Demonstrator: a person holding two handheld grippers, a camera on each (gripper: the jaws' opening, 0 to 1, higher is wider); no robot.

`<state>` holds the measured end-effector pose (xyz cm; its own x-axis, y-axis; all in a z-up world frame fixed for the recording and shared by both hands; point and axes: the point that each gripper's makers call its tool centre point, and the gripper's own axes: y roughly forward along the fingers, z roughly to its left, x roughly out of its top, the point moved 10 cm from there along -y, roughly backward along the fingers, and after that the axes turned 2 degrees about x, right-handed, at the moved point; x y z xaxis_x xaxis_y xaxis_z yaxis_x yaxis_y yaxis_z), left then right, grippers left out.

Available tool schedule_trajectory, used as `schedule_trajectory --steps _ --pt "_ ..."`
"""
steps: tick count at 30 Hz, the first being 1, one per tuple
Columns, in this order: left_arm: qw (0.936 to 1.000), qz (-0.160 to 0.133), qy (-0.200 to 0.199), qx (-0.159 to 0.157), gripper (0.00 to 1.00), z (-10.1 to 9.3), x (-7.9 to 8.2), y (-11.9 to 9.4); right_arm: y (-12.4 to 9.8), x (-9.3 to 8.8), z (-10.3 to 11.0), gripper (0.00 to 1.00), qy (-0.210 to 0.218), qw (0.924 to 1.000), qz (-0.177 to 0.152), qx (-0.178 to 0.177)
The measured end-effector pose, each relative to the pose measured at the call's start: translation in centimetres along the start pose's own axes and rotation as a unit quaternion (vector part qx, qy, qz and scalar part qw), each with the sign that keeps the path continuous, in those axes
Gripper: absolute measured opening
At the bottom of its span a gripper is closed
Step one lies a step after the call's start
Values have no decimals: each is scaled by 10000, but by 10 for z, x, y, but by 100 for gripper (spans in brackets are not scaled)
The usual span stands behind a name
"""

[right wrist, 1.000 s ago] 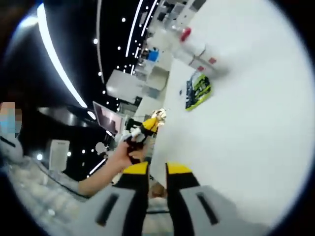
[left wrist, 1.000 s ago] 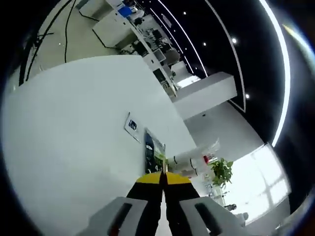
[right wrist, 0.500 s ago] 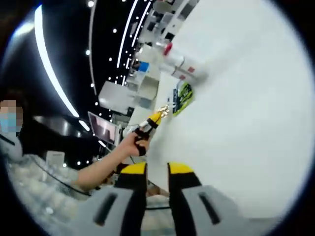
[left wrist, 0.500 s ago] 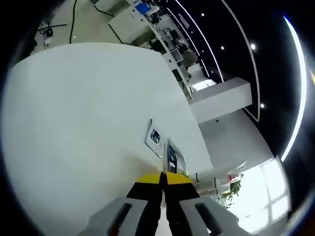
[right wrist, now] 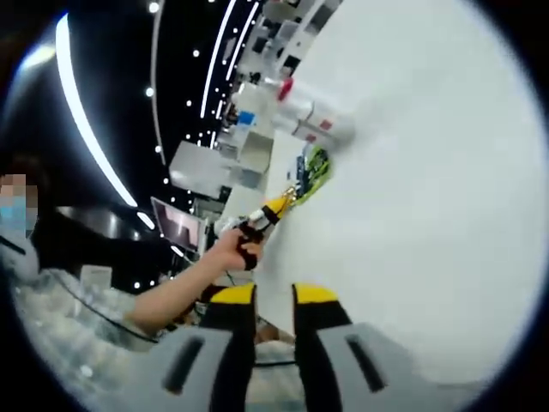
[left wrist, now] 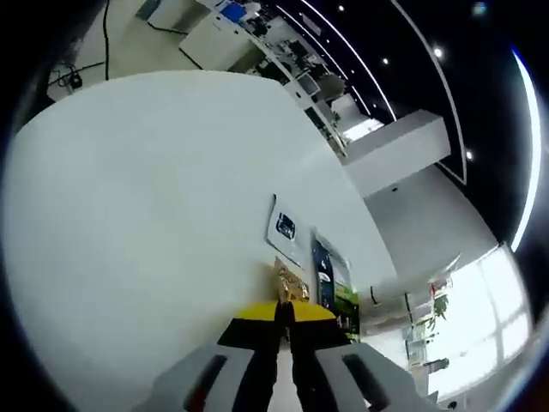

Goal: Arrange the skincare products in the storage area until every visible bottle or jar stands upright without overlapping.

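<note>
On the white tabletop [left wrist: 146,197], the left gripper [left wrist: 284,311] has its jaws together, with a small gold object [left wrist: 290,285] just at their tips, at 12 o'clock. A dark green packet [left wrist: 333,281] lies at 1 o'clock, beside a white card [left wrist: 284,228].

The right gripper [right wrist: 274,296] has its jaws slightly apart around nothing. White bottles [right wrist: 307,116] lie well ahead at 12 o'clock.

1. The wide table [left wrist: 146,215] is plain white.
2. Both sets of tongs, the left gripper [left wrist: 284,311] and the right gripper [right wrist: 274,296], have yellow tips on black jaws and grey bodies.
3. Just ahead of the left tips, a flat packet [left wrist: 337,287] is black and lime green, beside a white card [left wrist: 285,227] with a dark square.
4. Far ahead of the right tongs, white bottles [right wrist: 309,116] show red caps.
</note>
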<state>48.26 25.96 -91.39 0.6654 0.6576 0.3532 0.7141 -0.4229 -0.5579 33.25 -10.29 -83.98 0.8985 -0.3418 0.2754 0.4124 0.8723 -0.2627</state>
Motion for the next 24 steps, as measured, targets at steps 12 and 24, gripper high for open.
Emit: schedule_trajectory --steps 12,24 --pt "9936 379 1029 269 5 -4 12 -4 1 1 0 15 -34 10000 20 14" --pt "9887 539 1346 390 11 0 15 -10 6 -2 5 15 -97 9999 32 71"
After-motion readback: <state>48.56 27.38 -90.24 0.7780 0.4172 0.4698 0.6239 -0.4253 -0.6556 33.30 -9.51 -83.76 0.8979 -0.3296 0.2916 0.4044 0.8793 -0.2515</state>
